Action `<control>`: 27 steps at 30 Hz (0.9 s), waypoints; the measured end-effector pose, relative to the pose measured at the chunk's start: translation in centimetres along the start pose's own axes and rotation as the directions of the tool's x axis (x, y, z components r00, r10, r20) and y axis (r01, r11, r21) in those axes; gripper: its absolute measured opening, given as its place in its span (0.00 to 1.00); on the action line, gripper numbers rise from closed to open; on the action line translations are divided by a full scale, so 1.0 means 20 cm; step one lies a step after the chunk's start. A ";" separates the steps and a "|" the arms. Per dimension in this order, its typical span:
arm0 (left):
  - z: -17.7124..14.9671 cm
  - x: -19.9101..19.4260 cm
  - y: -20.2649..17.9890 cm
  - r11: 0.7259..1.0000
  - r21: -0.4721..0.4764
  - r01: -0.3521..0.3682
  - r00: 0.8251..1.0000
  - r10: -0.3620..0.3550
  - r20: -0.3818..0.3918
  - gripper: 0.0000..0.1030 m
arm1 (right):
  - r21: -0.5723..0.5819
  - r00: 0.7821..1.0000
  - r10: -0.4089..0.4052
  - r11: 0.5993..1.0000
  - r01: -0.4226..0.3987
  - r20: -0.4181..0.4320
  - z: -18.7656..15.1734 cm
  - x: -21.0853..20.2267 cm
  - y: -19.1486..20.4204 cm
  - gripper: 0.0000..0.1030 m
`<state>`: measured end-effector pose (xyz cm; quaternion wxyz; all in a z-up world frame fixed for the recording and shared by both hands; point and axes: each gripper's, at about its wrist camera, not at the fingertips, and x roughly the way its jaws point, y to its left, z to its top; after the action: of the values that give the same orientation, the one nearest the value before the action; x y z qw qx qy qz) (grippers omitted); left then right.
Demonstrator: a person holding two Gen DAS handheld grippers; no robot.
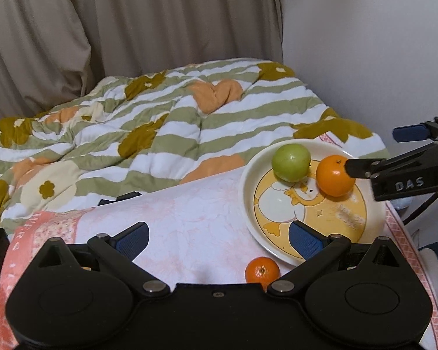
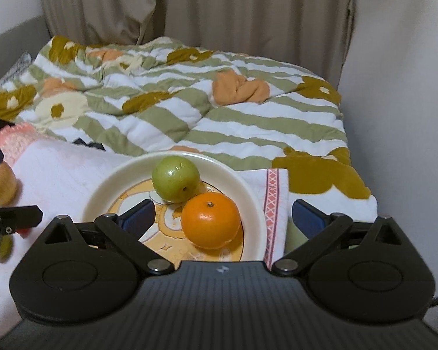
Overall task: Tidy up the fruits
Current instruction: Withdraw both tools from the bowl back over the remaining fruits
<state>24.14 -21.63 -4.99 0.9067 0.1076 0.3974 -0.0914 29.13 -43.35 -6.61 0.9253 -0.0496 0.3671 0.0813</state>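
**Inspector:** Fruit positions first. What is on the plate [image 2: 248,192]?

**Assistant:** Two pieces. A green apple [image 2: 175,179] sits toward the far side of the plate, and a large orange [image 2: 210,220] lies just in front of it; the two touch or nearly touch. The plate is cream-rimmed with a yellow duck cartoon in its well, and it rests on a pink-and-white cloth [image 1: 189,204].

**Inspector:** Anything off the plate?

**Assistant:** A small mandarin [image 1: 262,271] lies on the cloth just beside the plate's near rim, seen from the left wrist. From the right wrist, a golden-yellow rounded fruit [image 2: 0,186] shows at the far left on the cloth; it is blurred and I cannot identify it.

**Inspector:** State of the left tongs [image 1: 217,240]?

**Assistant:** Spread wide, nothing between the blue pads. The right-hand pad overlaps the plate's near edge in the view; the mandarin sits low between the two fingers, not gripped.

**Inspector:** Right tongs [image 2: 223,217]?

**Assistant:** Also spread, empty. The large orange lies between the fingers, untouched by either pad. In the left wrist view one dark fingertip reaches close beside the orange.

**Inspector:** Surroundings?

**Assistant:** A striped floral quilt [image 1: 160,128] on the bed behind the cloth, beige curtains [image 2: 189,5] beyond.
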 end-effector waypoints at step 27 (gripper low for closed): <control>-0.50 -0.86 0.28 0.978 -0.155 -0.138 0.973 0.162 0.161 1.00 | 0.036 0.995 0.066 0.997 -0.069 0.068 -0.24 -0.84 0.39 1.00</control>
<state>7.08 -12.20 1.74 0.9475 0.0638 0.3134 -0.0028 12.41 -38.29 1.17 0.9345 -0.0167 0.3391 0.1071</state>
